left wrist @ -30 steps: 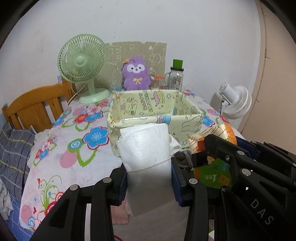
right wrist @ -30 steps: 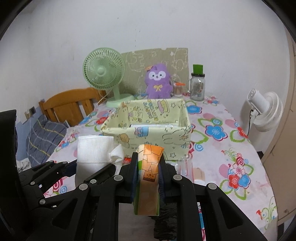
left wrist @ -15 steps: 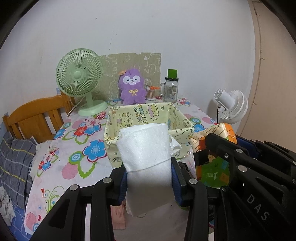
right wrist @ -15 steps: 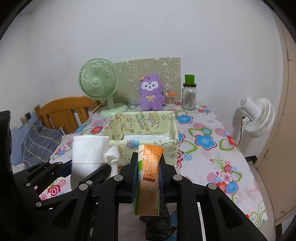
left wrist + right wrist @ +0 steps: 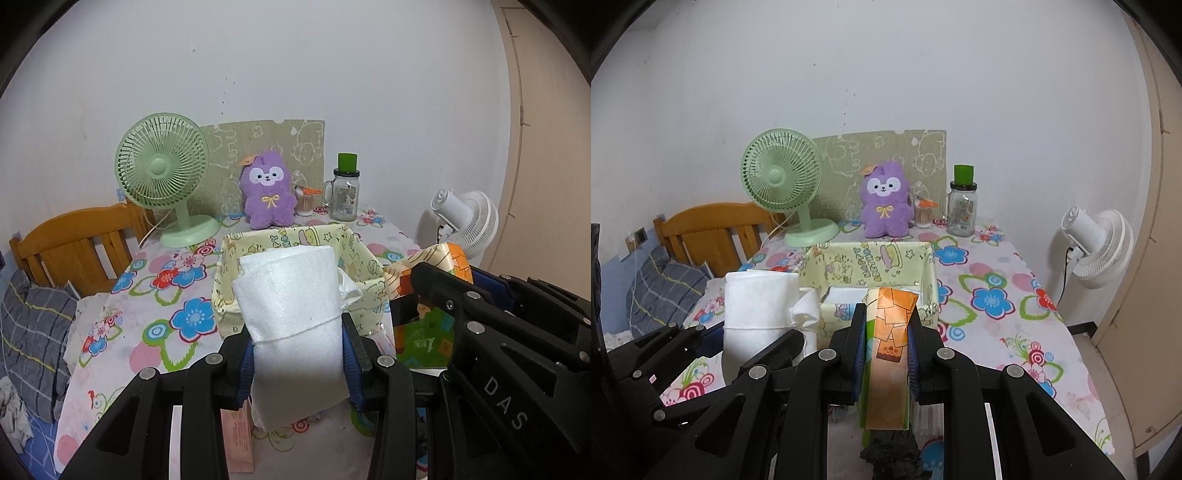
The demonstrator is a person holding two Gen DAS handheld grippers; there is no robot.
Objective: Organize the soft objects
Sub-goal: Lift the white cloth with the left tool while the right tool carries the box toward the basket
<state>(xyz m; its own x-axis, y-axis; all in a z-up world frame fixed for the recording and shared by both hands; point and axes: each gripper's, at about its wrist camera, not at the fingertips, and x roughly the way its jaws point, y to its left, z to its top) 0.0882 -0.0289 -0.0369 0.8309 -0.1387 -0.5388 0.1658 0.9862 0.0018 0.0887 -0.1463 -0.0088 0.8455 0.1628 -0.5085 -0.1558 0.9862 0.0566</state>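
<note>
My left gripper is shut on a white roll of soft paper towel, held upright above the table's near edge. My right gripper is shut on a slim orange and green tissue pack, also upright. Just beyond both stands an open pale-yellow cartoon-print fabric box with something white lying on its bottom. A purple plush toy sits at the back against the wall. The towel roll and left gripper show at the left of the right wrist view.
A flowered tablecloth covers the table. At the back stand a green desk fan, a glass jar with a green lid and a cup of cotton swabs. A white fan stands right of the table, a wooden chair left.
Both grippers have risen a little with their loads; the box and table sit lower in both views. Neither grip has altered.
</note>
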